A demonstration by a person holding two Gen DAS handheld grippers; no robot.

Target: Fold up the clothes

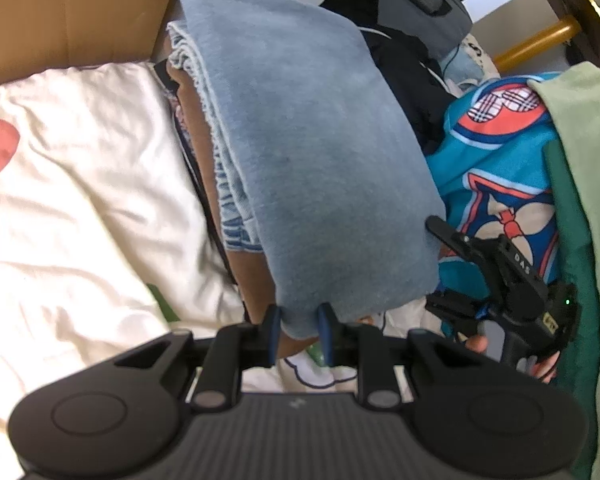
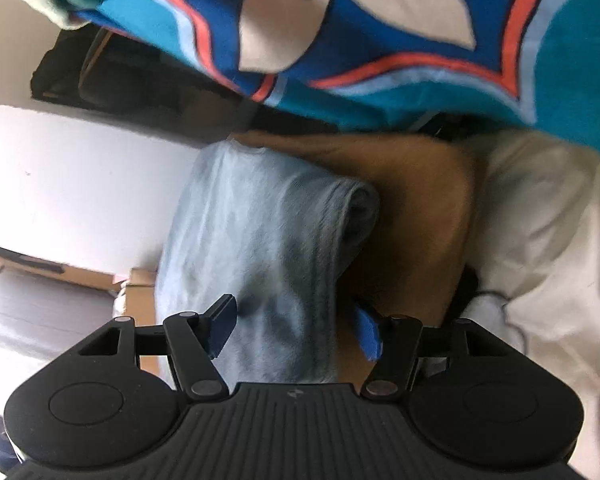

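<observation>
A white sheet (image 1: 80, 184) covers the bed; a folded clothes stack (image 1: 300, 152) lies on it toward one o'clock.

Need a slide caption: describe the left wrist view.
Left gripper pinches folded blue garment; right gripper open beside it.

Both cameras sit close behind their claws. The left view looks steeply down along the folded blue garment (image 1: 312, 160), with the right claw (image 1: 440, 264) at its right. The right view faces the same garment (image 2: 256, 240), rolled sideways.
</observation>
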